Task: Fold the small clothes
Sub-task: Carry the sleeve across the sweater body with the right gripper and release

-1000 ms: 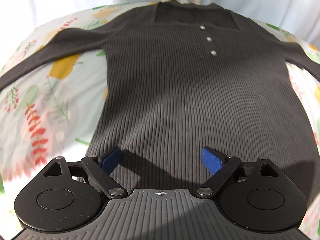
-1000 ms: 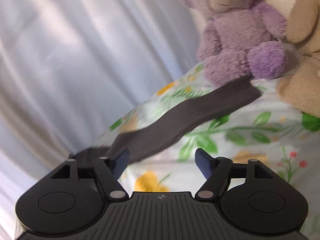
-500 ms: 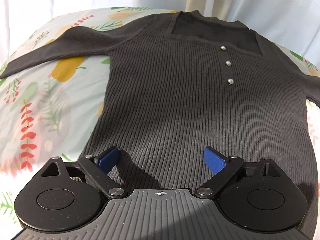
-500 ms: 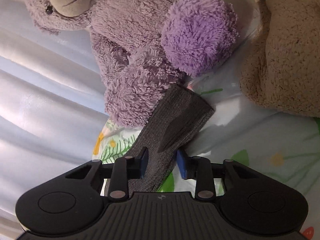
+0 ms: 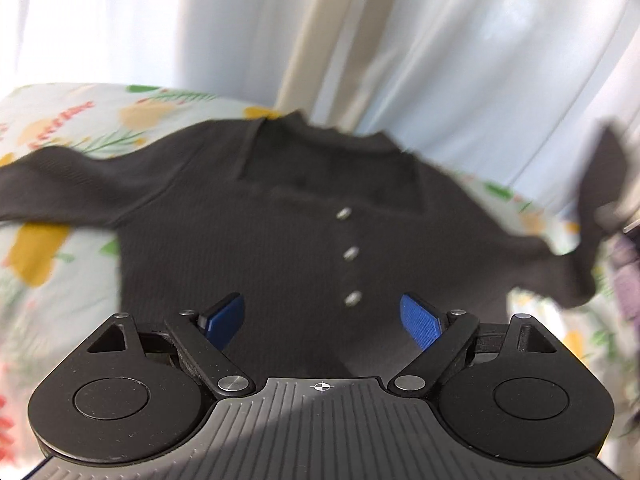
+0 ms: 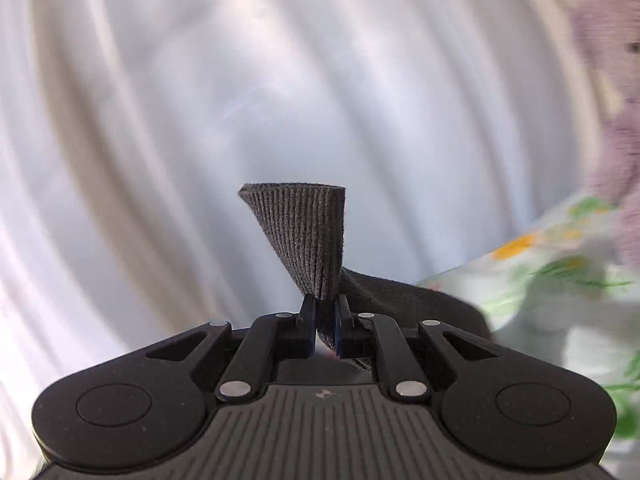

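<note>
A dark grey ribbed sweater [image 5: 248,248] with three small buttons lies flat on the floral bedsheet [image 5: 52,240]. My left gripper [image 5: 322,318] is open and empty, hovering over the sweater's chest near the lowest button. My right gripper [image 6: 324,320] is shut on the cuff of the sweater's right sleeve [image 6: 304,236], which stands up above the jaws. In the left wrist view that sleeve [image 5: 600,208] is lifted off the bed at the right edge. The left sleeve [image 5: 52,188] lies stretched out to the left.
White curtains [image 5: 460,48] hang behind the bed and fill most of the right wrist view [image 6: 200,100]. A purple teddy bear [image 6: 616,120] sits blurred at the right, above the floral sheet [image 6: 560,280].
My right gripper closed on the sleeve cuff by the teddy bear and lifted it, swinging away toward the curtains. My left gripper moved forward up the sweater from hem to chest.
</note>
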